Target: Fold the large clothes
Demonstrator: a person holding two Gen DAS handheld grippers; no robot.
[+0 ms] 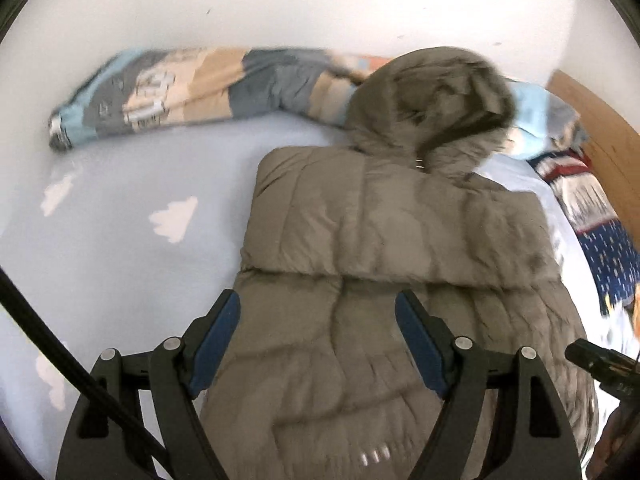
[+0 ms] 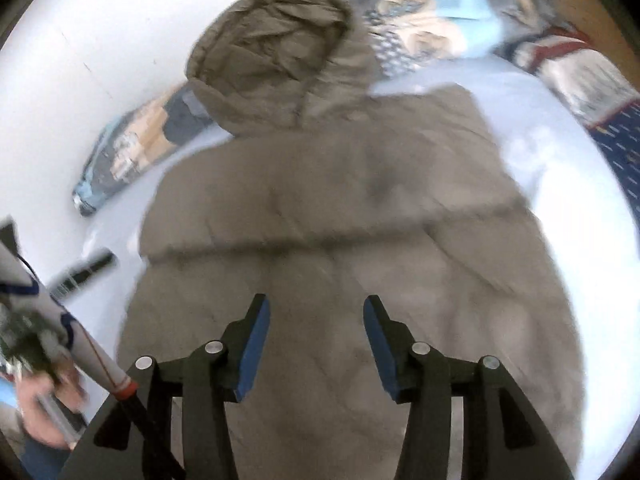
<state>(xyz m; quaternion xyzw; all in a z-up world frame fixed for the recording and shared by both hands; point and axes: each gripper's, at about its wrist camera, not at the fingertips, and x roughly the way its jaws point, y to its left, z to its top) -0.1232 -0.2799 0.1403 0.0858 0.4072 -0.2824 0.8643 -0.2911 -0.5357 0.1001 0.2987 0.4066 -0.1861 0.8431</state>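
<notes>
A taupe puffer coat (image 1: 384,240) lies on the bed sheet (image 1: 120,208), hood (image 1: 432,96) at twelve o'clock. Left gripper (image 1: 318,312) and right gripper (image 2: 316,316) hang above it, jaws spread, empty.

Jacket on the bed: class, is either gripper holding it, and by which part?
Neither. The left gripper and right gripper both hang open above the jacket, nothing between their fingers.

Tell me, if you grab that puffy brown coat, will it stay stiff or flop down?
The puffy brown coat would probably flop: it already lies bent over in soft folds on the bed sheet. Its quilted, puffed panels suggest it is light for its size. The hood would likely dangle loose.
</notes>
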